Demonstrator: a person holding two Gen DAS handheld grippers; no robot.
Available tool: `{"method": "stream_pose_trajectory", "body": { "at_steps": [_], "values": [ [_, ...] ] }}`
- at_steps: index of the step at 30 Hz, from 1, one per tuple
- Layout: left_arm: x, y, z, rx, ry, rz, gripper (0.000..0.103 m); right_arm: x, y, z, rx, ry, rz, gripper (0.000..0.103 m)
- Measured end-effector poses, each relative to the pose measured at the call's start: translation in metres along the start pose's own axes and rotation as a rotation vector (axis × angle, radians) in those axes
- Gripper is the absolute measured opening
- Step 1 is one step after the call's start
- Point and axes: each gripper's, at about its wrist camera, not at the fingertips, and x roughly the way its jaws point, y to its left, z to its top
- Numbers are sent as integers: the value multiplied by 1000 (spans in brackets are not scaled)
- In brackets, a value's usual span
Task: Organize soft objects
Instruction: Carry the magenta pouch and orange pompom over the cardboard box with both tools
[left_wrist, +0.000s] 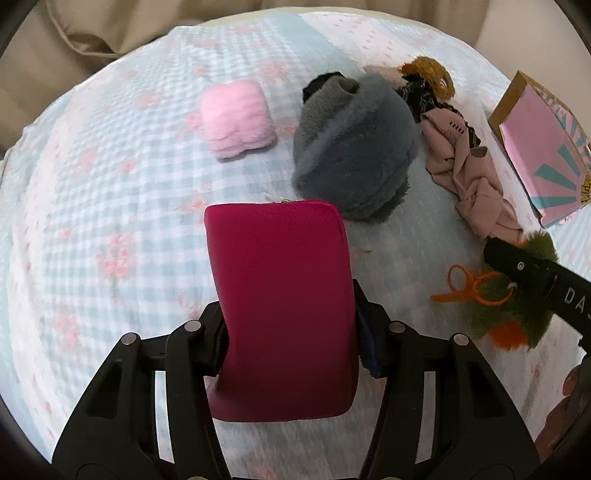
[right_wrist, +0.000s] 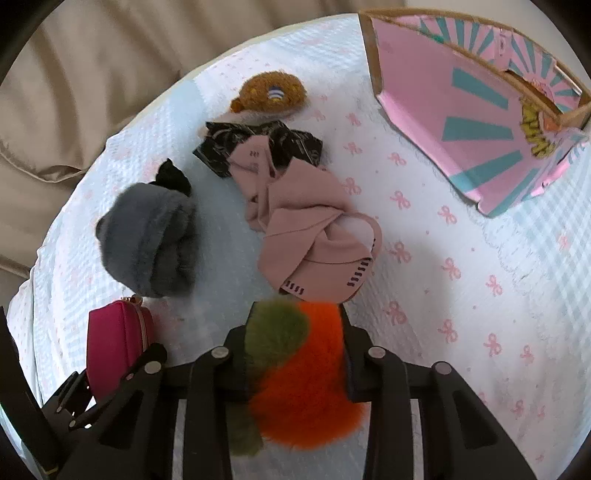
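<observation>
Pale blue-and-white checked bedspread with pink bows (right_wrist: 461, 295) serves as the sorting surface, and everything soft lies spread over it so each piece can be reached singly. At its far right corner sits the pink cardboard box with teal sunburst stripes (right_wrist: 454, 122), open side up; I judge it to be the likely place for the sorted things, which would explain why the loose items cluster near it.

Next in size, the grey fuzzy plush hat (left_wrist: 354, 147) lies slumped in the middle, with a small black fabric piece (left_wrist: 321, 83) tucked just behind it. Beside it sprawls the crumpled dusty-pink knit scarf (right_wrist: 306, 229), lying partly over a black patterned cloth (right_wrist: 258, 144), and beyond those rests the small mustard-brown curly plush toy (right_wrist: 269, 94). Well apart to the left lies the folded pale pink fluffy towel (left_wrist: 236, 118), already neat.

Clamped upright in the left gripper (left_wrist: 288, 332) is the magenta zippered fabric pouch (left_wrist: 280, 306), held by its lower half so the zip edge points away. Clenched in the right gripper (right_wrist: 295, 354) is the orange-and-green furry pom-pom (right_wrist: 295, 369), its orange cord loop (left_wrist: 469, 284) trailing on the bedspread.
</observation>
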Motion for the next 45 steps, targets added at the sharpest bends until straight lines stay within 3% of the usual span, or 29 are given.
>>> {"method": "stream_pose_trajectory", "body": {
  "at_steps": [9,16,22,28,36,45],
  "values": [
    [-56,-3,7,-52,-40,21,49,-40,5,21,-39,-36,48,32],
    [-139,-22,35,-94,-124,30,49,-121,7,57,-127,-107,103,32],
    [-217,-65,65,-136,-201,32,49,-194,-4,104,-213,-169,160,32],
    [-273,-135,93,-172,-259,11,49,-260,-36,145,-279,-213,195,32],
    [-270,-247,122,-158,-258,-56,49,-294,-112,194,-364,-234,162,32],
    [-186,-352,159,-96,-121,-137,49,-249,-192,258,-388,-148,72,32]
  ]
}}
